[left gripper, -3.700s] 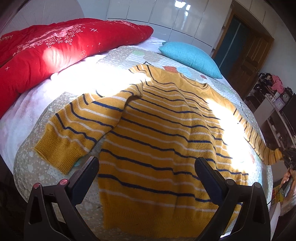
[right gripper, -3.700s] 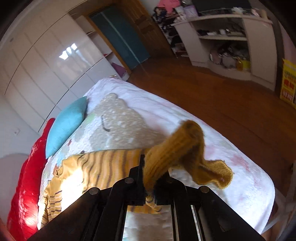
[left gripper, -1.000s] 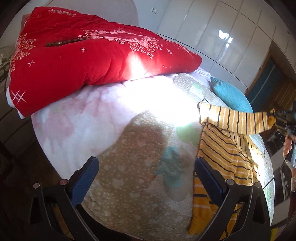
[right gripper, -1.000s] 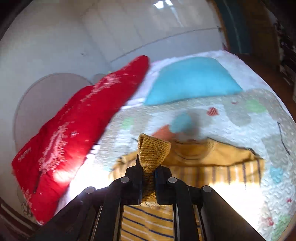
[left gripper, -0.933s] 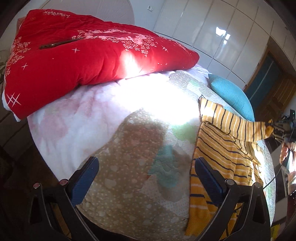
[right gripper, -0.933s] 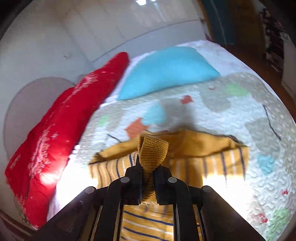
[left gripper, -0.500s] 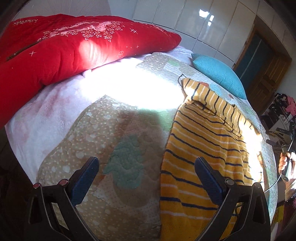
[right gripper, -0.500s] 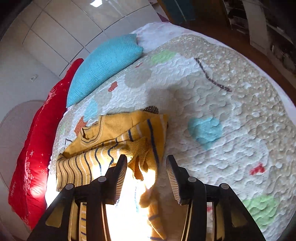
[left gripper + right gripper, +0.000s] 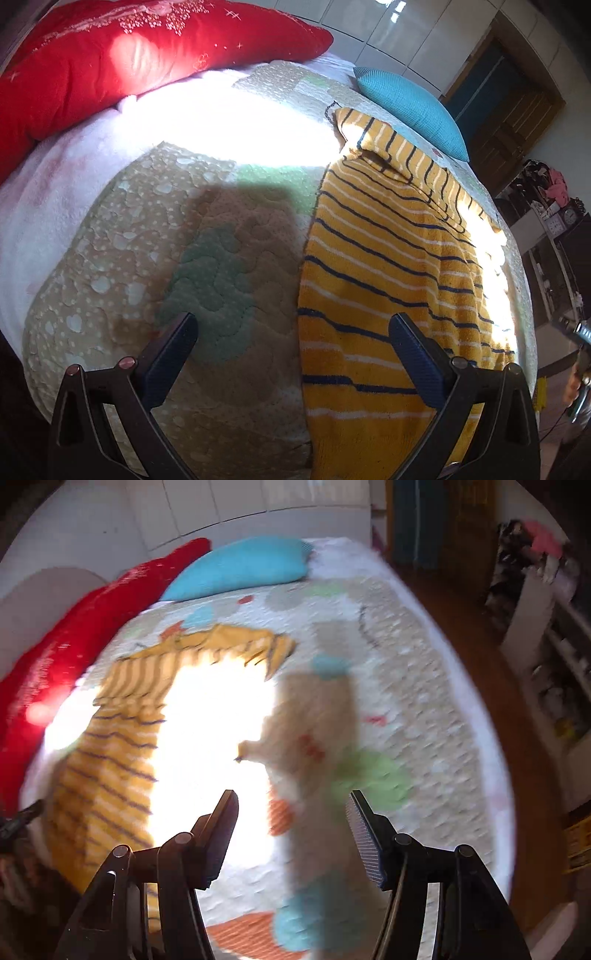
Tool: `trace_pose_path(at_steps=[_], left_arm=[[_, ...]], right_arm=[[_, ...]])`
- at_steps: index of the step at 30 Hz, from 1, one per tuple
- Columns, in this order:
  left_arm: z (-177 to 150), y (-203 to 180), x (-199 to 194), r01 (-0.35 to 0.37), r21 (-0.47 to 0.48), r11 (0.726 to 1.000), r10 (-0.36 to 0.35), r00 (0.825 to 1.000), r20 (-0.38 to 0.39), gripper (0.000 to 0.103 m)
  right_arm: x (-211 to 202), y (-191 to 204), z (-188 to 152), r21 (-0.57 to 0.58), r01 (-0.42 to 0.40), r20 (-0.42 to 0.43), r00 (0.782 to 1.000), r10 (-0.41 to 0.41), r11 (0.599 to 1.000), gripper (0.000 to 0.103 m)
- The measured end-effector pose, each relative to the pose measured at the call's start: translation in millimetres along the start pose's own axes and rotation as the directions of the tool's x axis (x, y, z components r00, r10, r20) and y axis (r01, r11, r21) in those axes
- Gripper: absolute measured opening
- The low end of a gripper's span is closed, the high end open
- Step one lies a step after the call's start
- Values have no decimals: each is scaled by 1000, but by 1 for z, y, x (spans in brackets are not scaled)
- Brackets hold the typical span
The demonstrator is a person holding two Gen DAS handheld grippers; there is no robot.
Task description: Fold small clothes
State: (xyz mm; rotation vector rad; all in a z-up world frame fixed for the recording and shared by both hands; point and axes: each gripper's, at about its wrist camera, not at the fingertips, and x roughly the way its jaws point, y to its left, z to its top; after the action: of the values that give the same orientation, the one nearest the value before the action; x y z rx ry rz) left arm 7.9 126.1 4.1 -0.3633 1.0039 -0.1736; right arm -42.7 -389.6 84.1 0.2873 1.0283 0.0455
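Two tools spread wide, left tool [image 9: 293, 338], right tool [image 9: 291, 816], striped sweater [image 9: 388, 258] on quilt [image 9: 147, 240].

Honestly nothing here you can actually read. The red quilt [image 9: 110, 55] has white embroidery and little stars, but no letters come out clearly. There's a small clock [image 9: 570, 216] on the far shelf, way too tiny to make out numbers. A yellow sign [image 9: 578, 840] by the floor has dark print, all blurred. No readable labels on the sweater [image 9: 388, 277].
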Motion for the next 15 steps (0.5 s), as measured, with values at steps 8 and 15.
trace_pose_path(at_steps=[8, 15], left_arm=[[-17, -27, 11, 199, 18, 980, -198, 979, -57, 103], [-39, -48, 14, 152, 94, 984, -151, 988, -12, 103]], right_arm=[[58, 55, -111, 148, -360, -20, 930, 367, 921, 66], [62, 94, -144, 95, -374, 104, 925, 364, 923, 65]])
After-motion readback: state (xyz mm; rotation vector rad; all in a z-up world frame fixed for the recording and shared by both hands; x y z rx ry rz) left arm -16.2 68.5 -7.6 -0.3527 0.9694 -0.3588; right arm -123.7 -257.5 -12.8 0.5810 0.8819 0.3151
